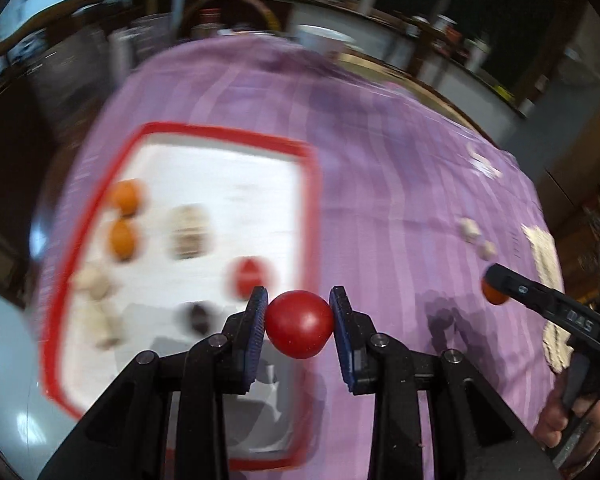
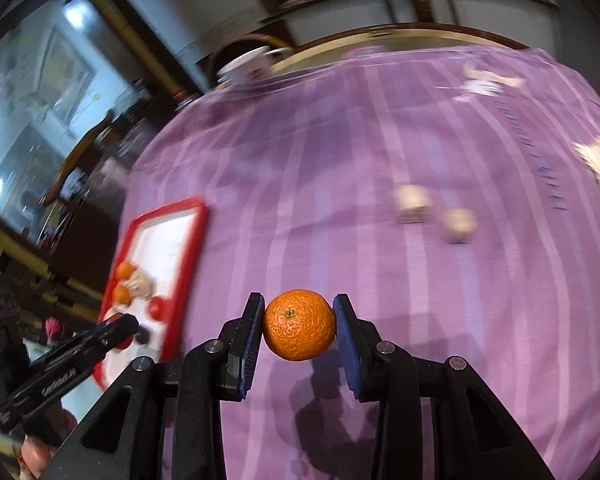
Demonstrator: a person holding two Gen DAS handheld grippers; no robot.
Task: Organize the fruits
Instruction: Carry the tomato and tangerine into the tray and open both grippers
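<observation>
The left gripper (image 1: pixel 299 326) clamps a red tomato (image 1: pixel 299 324) above the red-rimmed tray's (image 1: pixel 312 216) edge; the right gripper (image 2: pixel 299 326) pinches a mandarin (image 2: pixel 299 324) over the purple tablecloth (image 2: pixel 340 160).

- A purple striped tablecloth (image 2: pixel 340 168) covers the round table.
- A white cup (image 2: pixel 248 65) stands at its far edge.
- A cream knitted mat (image 1: pixel 546 256) lies near the right edge.
</observation>
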